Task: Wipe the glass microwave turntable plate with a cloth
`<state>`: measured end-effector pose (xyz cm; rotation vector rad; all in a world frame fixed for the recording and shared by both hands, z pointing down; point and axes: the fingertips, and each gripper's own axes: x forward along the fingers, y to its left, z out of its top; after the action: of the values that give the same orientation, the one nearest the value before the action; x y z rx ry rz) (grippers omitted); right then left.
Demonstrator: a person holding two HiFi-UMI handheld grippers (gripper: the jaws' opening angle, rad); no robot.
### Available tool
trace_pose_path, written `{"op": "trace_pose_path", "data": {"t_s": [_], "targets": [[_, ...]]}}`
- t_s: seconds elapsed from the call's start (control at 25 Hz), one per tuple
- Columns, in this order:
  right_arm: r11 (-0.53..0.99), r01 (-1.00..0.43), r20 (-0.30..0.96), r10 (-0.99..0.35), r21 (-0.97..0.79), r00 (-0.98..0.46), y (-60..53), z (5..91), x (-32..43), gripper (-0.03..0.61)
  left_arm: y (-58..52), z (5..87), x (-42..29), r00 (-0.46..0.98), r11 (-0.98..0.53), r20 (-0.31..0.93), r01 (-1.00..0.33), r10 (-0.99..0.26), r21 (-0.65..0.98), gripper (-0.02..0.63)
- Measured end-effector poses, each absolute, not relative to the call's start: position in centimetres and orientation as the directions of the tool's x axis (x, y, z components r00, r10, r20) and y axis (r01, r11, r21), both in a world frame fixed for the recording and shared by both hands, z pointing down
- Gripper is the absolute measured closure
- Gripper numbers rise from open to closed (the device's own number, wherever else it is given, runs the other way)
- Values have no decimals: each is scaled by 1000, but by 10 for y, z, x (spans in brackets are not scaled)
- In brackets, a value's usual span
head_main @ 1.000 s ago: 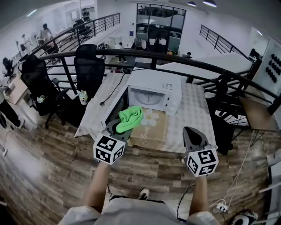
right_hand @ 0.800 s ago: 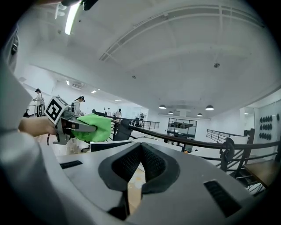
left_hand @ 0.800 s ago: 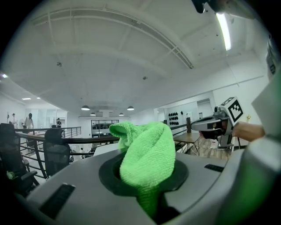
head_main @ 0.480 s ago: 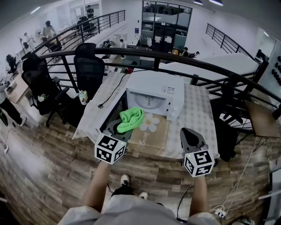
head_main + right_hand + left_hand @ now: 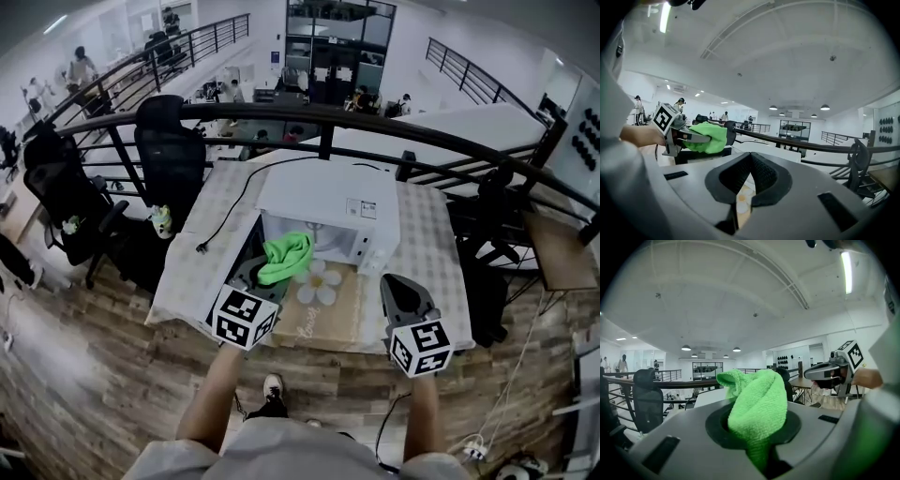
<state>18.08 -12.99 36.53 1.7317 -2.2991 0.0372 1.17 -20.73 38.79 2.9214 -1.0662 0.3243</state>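
A white microwave [image 5: 328, 202] stands on the table with its door [image 5: 242, 255] swung open to the left. Inside the cavity a pale round plate [image 5: 326, 240] shows only dimly. My left gripper [image 5: 266, 273] is shut on a bright green cloth [image 5: 287, 255], which hangs just in front of the opening. In the left gripper view the cloth [image 5: 757, 404] bulges up from between the jaws of the left gripper [image 5: 758, 432]. My right gripper [image 5: 396, 284] hovers over the table's front right, shut and holding nothing; its jaws meet in the right gripper view [image 5: 749, 180].
A brown mat with a white flower print [image 5: 322, 284] lies before the microwave on the checked tablecloth [image 5: 424, 246]. A black power cable [image 5: 232, 200] trails off left. A black railing [image 5: 319, 114] runs behind the table. Office chairs [image 5: 169, 141] stand at the left.
The left gripper has carried the green cloth forward, up to the microwave opening. The microwave and table look closer in the head view. The right gripper has shifted only slightly.
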Motion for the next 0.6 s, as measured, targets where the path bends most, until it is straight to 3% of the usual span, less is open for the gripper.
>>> {"op": "trace_pose_path", "data": {"t_s": [0.4,0.6], "targets": [[199,-973,292,-943,116,-158,-222,400,183,565,-302,433,28,768,-799,277,-602,-577,5,537],[248,-968,303,-926,41,-224,-249,422,192,565,-319,463,40,735,-773,327,-634,-594,23,537]]}}
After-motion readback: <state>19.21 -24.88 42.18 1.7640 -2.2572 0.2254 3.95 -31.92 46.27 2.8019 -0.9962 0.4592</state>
